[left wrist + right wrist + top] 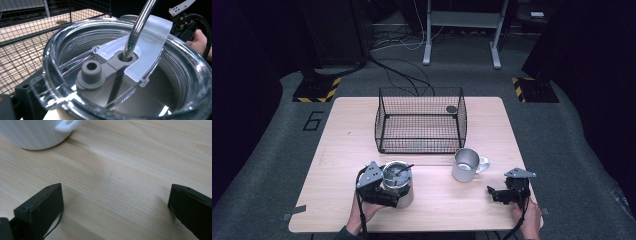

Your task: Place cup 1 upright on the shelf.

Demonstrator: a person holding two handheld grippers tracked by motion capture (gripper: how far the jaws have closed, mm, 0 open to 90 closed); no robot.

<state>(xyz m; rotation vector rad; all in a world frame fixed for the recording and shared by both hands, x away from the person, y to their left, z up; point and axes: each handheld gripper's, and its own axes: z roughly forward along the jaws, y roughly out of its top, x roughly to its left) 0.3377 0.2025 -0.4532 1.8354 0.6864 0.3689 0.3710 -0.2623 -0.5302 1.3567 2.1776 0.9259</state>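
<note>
While the left tool [384,192] clamps the tumbler [399,186] near the front edge of the table [342,135], the right tool [498,192] lies low over the wood with its jaws spread wide and nothing between them. In the high view the tumbler stands upright, left of the mug [465,165] and well apart from it, with the left tool pressed against its near side. From the left gripper view, the tumbler's clear lid [60,82] has a grey plug [91,72] and a frosted flap [150,47], and a metal straw [140,22] rises tilted out of a hole in the lid. Behind both, the wire basket [421,120] sits at the middle of the table. In the right gripper view the mug's white side and handle [66,125] lie beyond the open jaws, apart from them. A hand [528,220] grips the right tool at the table's right front corner.
</note>
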